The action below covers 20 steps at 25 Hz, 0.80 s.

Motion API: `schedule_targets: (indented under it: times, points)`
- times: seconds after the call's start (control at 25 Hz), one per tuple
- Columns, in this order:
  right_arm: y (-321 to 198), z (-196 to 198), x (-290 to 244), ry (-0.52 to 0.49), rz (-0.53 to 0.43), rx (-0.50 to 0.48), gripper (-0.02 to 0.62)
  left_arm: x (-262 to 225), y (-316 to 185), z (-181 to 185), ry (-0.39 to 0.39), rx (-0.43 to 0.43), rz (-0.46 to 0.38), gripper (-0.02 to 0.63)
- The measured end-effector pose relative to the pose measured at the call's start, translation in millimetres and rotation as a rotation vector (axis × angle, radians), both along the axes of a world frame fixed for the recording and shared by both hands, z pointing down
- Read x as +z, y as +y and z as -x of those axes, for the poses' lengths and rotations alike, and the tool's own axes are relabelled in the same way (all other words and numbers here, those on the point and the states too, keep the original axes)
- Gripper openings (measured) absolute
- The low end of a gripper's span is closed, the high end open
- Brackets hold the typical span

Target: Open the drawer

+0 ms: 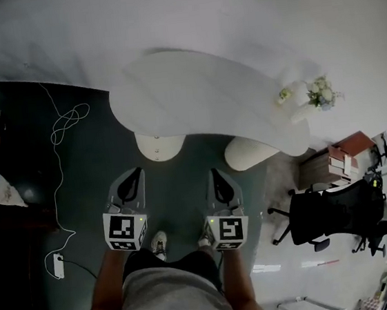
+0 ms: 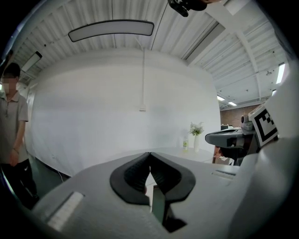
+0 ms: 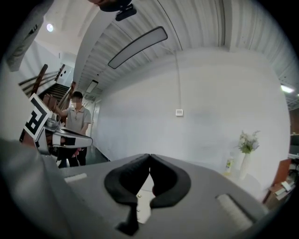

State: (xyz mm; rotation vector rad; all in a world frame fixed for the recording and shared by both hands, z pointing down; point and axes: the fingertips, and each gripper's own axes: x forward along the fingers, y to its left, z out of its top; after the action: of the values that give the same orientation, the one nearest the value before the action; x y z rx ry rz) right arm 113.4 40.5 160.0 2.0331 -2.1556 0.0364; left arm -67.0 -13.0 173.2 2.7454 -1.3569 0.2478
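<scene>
Left tongs (image 1: pixel 135 175) and right tongs (image 1: pixel 215 175) — both pressed together, empty — hover side by side near the white bench (image 1: pixel 193 88), flowers (image 1: pixel 320 92) far right.

A small reddish-brown cabinet (image 1: pixel 350 147) stands upright on the floor just past the right end of the white curved bench (image 1: pixel 194 95). Pale bands cross the side that faces the bench. It is too small to make out a drawer front, or whether it is shut.

Grey left gripper (image 1: pixel 138 171), right gripper (image 1: pixel 214 172), marker cubes (image 1: pixel 124 231) (image 1: pixel 228 230); grey shirt (image 1: pixel 168 301)
</scene>
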Motion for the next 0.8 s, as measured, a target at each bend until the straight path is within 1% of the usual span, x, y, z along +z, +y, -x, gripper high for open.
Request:
schedule_targets:
  times: [0.28,0.44,0.64,0.8]
  points:
    - [-48,-12,20,-0.017,0.036,-0.144,0.003,15,-21,-13,-0.034,-0.122,0.004,0.011]
    - [-75,-19,41,-0.022,0.076,-0.214,0.003,36,-34,-17,-0.037,-0.201,0.046,0.011]
    - [-109,-24,79,-0.048,0.129,-0.275,0.003,69,-53,-25,-0.048,-0.263,0.081,0.011]
    - [-124,-17,120,-0.068,0.172,-0.319,0.003,103,-68,-23,-0.062,-0.301,0.105,0.011]
